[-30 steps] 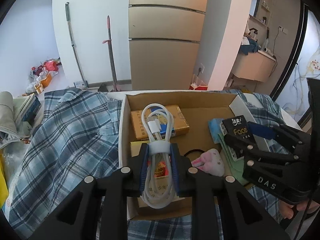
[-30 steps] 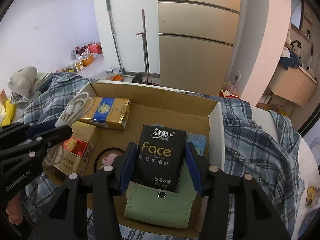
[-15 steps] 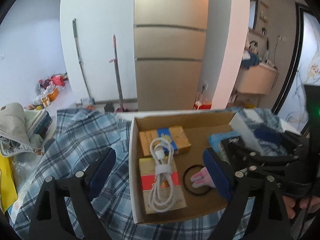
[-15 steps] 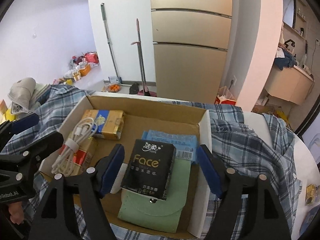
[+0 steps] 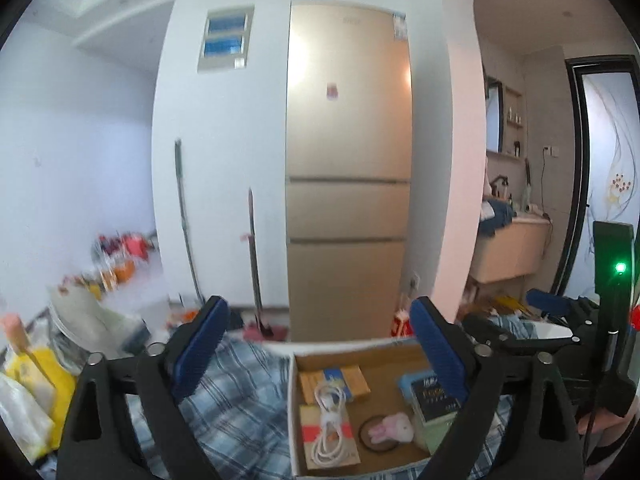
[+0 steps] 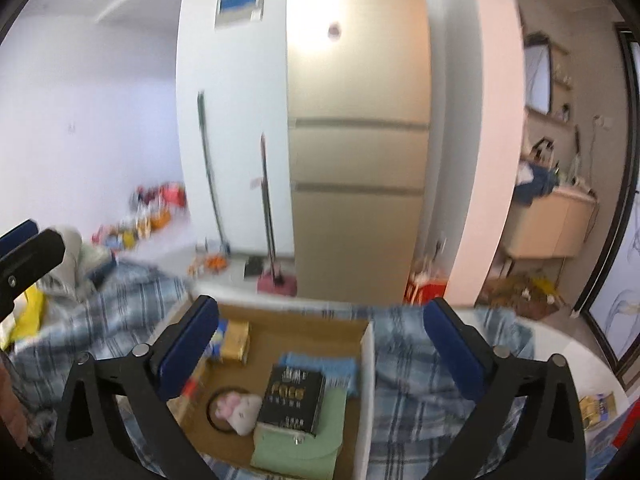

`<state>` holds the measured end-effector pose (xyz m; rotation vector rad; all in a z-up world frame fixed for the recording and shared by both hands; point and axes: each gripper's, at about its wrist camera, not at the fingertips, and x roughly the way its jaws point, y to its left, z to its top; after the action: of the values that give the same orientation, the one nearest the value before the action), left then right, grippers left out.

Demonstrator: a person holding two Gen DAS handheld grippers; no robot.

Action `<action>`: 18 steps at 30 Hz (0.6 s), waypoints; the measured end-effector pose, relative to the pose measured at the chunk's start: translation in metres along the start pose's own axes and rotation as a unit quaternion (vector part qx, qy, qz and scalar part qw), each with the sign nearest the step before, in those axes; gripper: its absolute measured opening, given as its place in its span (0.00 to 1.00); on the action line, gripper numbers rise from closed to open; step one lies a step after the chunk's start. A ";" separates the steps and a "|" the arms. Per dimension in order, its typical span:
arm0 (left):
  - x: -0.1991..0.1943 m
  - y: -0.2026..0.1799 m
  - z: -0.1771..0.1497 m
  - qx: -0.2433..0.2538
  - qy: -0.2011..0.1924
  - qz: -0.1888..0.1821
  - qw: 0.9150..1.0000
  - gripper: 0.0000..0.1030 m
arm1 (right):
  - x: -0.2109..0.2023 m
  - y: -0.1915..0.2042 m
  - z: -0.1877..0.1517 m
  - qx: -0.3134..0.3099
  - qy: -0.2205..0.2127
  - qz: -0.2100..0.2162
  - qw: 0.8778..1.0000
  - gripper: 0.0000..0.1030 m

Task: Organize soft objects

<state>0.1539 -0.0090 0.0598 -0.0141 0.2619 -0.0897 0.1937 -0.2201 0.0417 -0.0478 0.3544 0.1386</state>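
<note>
An open cardboard box (image 5: 295, 420) lies on a blue plaid cloth (image 5: 240, 400). In it a white coiled cable (image 5: 330, 420) rests on an orange pack, beside a pink bunny plush (image 5: 390, 432). On a green pouch (image 6: 298, 444) in the box sits a black tissue pack (image 6: 292, 398). My left gripper (image 5: 320, 344) hangs above and behind the box, its jaws opening, nothing between them. My right gripper (image 6: 320, 344) is likewise raised over the box (image 6: 366, 380), its jaws opening and empty. A blue tissue pack (image 6: 320, 362) lies behind the black one.
A gold fridge (image 5: 348, 200) stands behind the table, with two mops (image 5: 184, 220) leaning on the wall. Bags and clutter (image 5: 40, 380) pile up at the left. The plaid cloth (image 6: 420, 360) drapes right of the box, toward the white table's edge (image 6: 560, 360).
The left gripper let go of the cable and the right gripper let go of the black tissue pack, both into the box. Both grippers opened wide, rose and tilted up.
</note>
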 end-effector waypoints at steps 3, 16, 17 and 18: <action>-0.026 -0.002 0.012 -0.003 -0.033 0.006 0.999 1.00 | -0.021 0.004 0.009 -0.006 -0.038 -0.003 0.999 0.99; -0.117 0.008 0.041 -0.010 -0.077 -0.023 0.997 1.00 | -0.130 0.016 0.032 -0.022 -0.156 -0.009 0.987 0.99; -0.125 0.008 0.039 -0.010 -0.082 -0.025 0.996 1.00 | -0.141 0.016 0.030 -0.022 -0.164 -0.013 0.986 0.99; -0.135 0.009 0.037 -0.007 -0.088 -0.024 0.996 1.00 | -0.150 0.016 0.028 -0.022 -0.170 -0.015 0.985 0.99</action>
<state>0.0343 0.0120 0.1297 -0.0428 0.0859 -0.1335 0.0618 -0.2217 0.1199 -0.0711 0.0097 0.1223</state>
